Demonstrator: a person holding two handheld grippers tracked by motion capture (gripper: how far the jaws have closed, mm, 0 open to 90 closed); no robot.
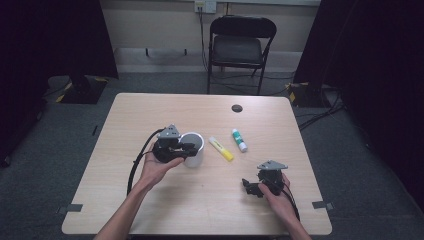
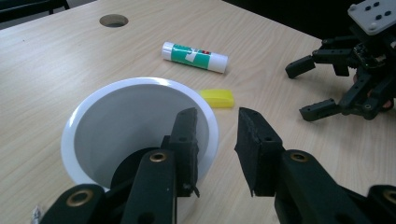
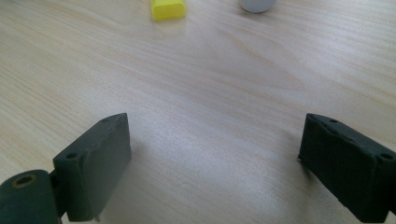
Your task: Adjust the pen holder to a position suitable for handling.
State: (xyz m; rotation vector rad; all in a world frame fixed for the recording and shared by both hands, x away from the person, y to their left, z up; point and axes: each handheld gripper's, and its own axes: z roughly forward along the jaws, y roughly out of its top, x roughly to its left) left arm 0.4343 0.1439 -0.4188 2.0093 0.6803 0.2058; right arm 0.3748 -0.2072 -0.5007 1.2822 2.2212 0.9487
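Note:
A white cup [image 1: 196, 156] stands upright left of the table's middle. My left gripper [image 1: 188, 148] reaches over it from the left. In the left gripper view the gripper [image 2: 217, 114] straddles the cup's rim [image 2: 93, 100]: one jaw is inside the cup and the other outside, with a strip of table showing between the rim and the outer pad. My right gripper [image 1: 250, 187] rests near the front right of the table, its jaws wide apart over bare wood [image 3: 215, 126]. It also appears in the left gripper view [image 2: 299, 91].
A yellow highlighter [image 1: 221, 148] [image 2: 218, 98] [image 3: 168, 8] and a green-and-white glue stick [image 1: 239, 140] [image 2: 194, 57] lie right of the cup. A cable hole [image 1: 237, 108] sits near the far edge. A black folding chair [image 1: 241, 47] stands behind the table.

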